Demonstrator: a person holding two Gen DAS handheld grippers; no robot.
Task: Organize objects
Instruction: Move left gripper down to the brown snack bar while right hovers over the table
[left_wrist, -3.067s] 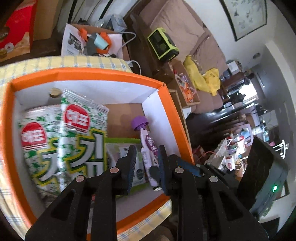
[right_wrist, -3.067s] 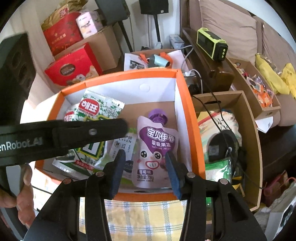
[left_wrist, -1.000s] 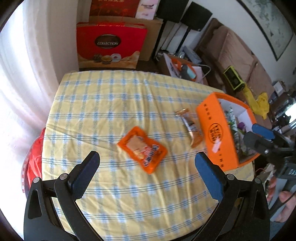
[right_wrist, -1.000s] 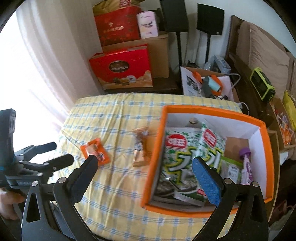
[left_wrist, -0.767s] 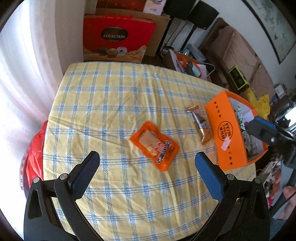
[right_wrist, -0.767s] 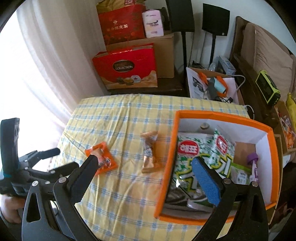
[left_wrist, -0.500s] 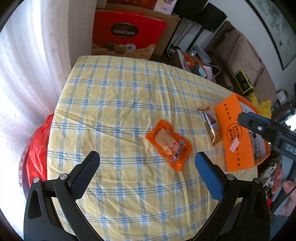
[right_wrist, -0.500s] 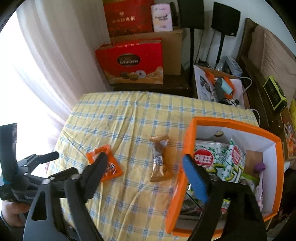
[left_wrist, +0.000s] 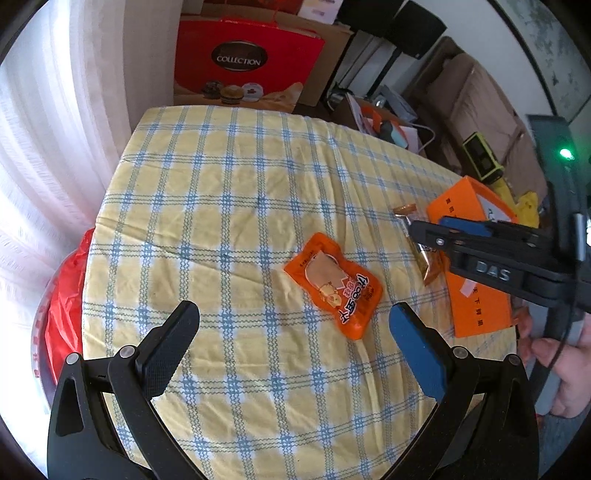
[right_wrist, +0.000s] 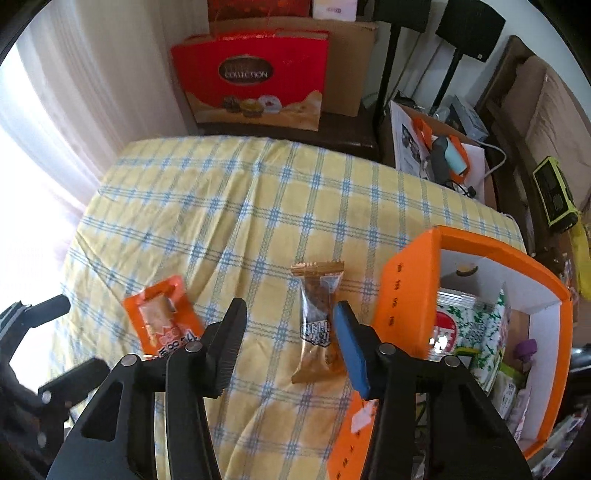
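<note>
The orange box sits on the bench and already has green snack bags and a purple pouch inside. 2 snacks are left outside it. The brown snack bar lies just beside the box. The right claw has just been closing, half shut around the bar but not squeezing yet. The orange packet lies further from the box, and the left claw hangs wide open near it, holding nothing

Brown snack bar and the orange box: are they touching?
Cannot tell. In the right wrist view the brown snack bar lies close beside the orange box, but a blue finger covers the space between them.
</note>
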